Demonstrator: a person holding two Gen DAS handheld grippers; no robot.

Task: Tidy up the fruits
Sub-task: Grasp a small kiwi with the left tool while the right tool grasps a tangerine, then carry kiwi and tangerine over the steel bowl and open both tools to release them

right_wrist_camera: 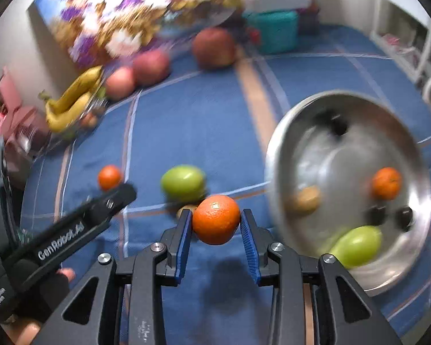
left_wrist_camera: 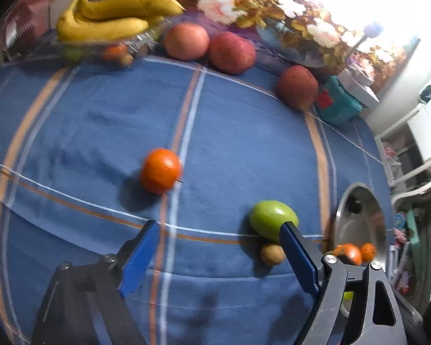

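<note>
Orange [right_wrist_camera: 216, 220] sits squeezed between my right gripper [right_wrist_camera: 216, 224] blue pads, up off blue cloth [right_wrist_camera: 209, 132]. Silver bowl [right_wrist_camera: 275, 155] close on its right; inside I see small orange, green fruit, brown one. My left gripper [left_wrist_camera: 218, 230] spread wide, holding nothing, over cloth near green fruit [left_wrist_camera: 273, 218] and another orange [left_wrist_camera: 161, 171].

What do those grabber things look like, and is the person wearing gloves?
Both grippers, left and right, are black frames with silver bolts and ridged blue pads. The left one has white lettering on its side. The hand holding it wears a black fingerless glove.
</note>
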